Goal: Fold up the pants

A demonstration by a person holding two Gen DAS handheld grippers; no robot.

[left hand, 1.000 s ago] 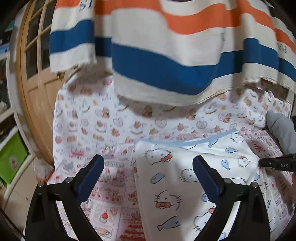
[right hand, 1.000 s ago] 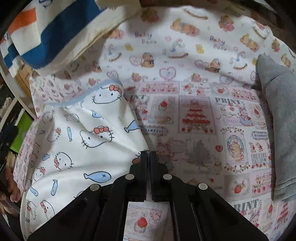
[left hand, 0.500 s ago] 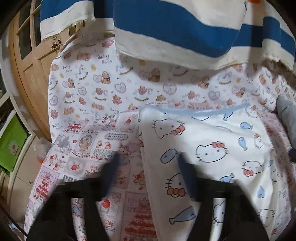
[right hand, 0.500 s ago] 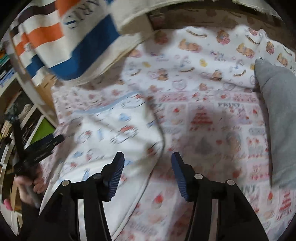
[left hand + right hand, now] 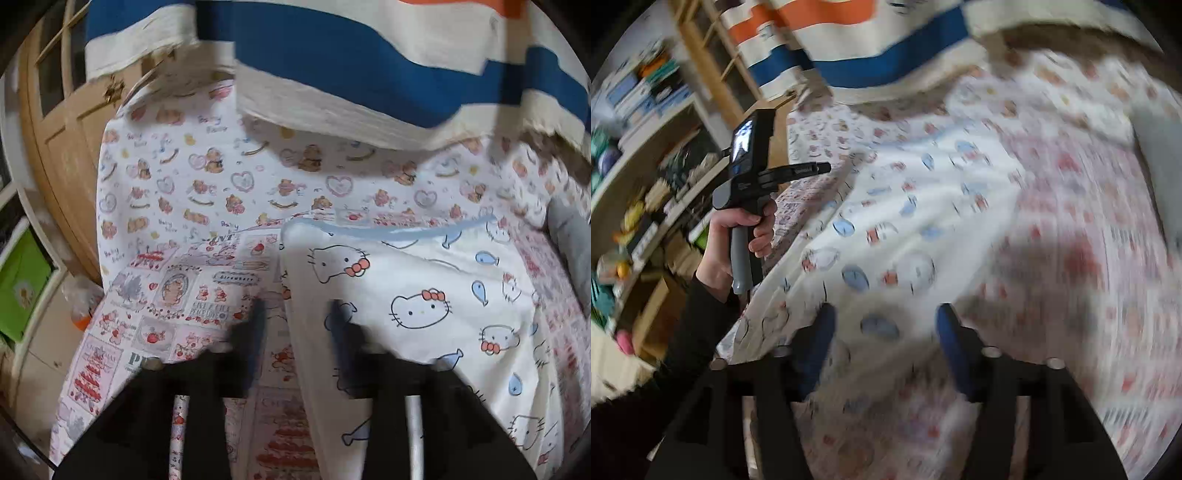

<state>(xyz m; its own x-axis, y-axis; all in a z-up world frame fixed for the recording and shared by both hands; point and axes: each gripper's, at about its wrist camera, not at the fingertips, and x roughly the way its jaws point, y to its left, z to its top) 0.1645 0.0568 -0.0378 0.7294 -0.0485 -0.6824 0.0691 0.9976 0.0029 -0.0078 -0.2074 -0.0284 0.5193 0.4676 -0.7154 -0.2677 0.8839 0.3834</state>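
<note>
Left wrist view: a wooden door (image 5: 55, 155) stands at the left edge, with the cartoon-print bedsheet (image 5: 177, 206) beside it, and the left gripper (image 5: 297, 321) hovers over the pants' (image 5: 424, 295) left folded edge, which runs between its jaws. The jaws stood wide a second ago, narrowed sharply and have just eased apart a little; blur hides whether the pads touch cloth. The white cat-and-fish pants lie folded and flat on the sheet, right of centre. A striped blue, cream and orange cloth (image 5: 351, 66) hangs above, and a grey garment (image 5: 569, 240) lies at the far right. In the right wrist view, the right gripper (image 5: 884, 328), pinched shut a second ago, has just been opening and holds nothing, so that fold looks released. Cluttered shelves (image 5: 639, 177) fill the room's left side.
</note>
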